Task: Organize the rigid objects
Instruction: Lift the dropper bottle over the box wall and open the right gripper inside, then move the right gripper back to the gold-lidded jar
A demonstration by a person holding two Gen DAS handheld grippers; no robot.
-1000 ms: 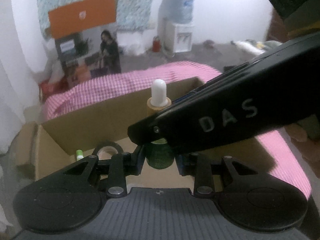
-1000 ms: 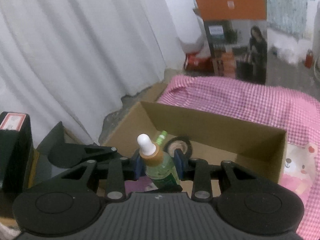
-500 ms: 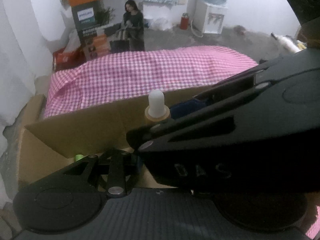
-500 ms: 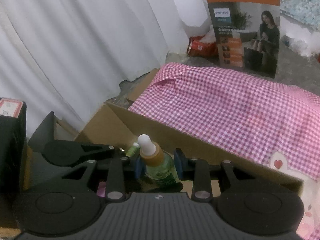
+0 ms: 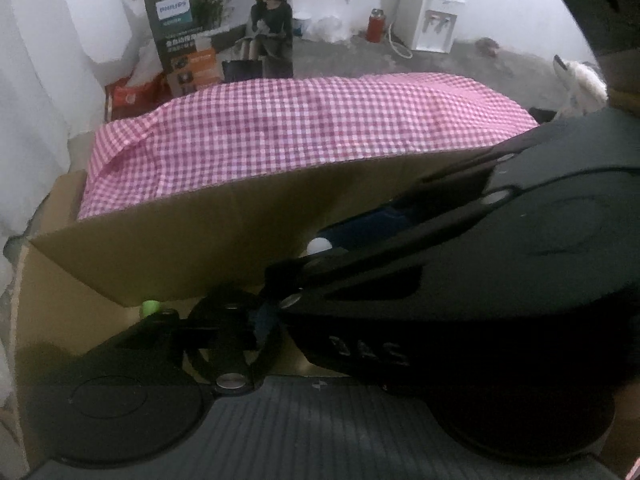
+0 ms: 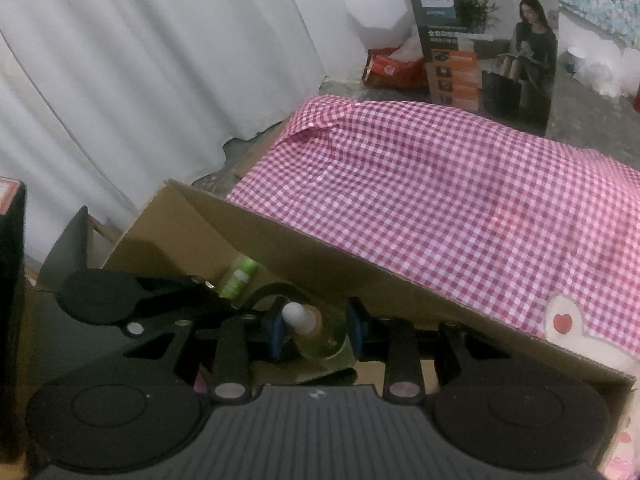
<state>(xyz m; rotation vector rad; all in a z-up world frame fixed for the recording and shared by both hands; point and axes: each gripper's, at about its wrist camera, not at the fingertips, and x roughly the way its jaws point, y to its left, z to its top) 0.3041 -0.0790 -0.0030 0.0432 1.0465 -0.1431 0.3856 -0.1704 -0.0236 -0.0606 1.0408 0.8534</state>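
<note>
In the right wrist view, white curtains (image 6: 140,80) fill the upper left of the frame. At lower left, the tip of the left gripper (image 6: 208,294) is seen reaching into a cardboard box (image 6: 304,248). Its jaws are opening; whether anything lies between them cannot be told from either view. Just right of that tip, a light green tube (image 6: 240,276) lies on the box floor beside a black ring (image 6: 276,292), which is only partly visible. At lower centre, a dropper bottle (image 6: 316,330) with a white bulb, tan collar and clear greenish body is gripped between the blue pads of the right gripper (image 6: 317,330), low inside the box, close to its far wall. A pink checked cloth (image 6: 440,200) is spread beyond the box across the right half of the frame, with a heart patch (image 6: 562,322) at its near edge. A printed carton (image 6: 488,40) stands at upper right.

In the left wrist view, the box wall (image 5: 224,236) runs across the middle of the frame, and the green tube's end (image 5: 151,307) shows below it at lower left. The ring (image 5: 236,332) lies at lower centre. The right gripper's black body covers the right half, and only the bottle's white bulb (image 5: 319,245) peeks out above it.
</note>
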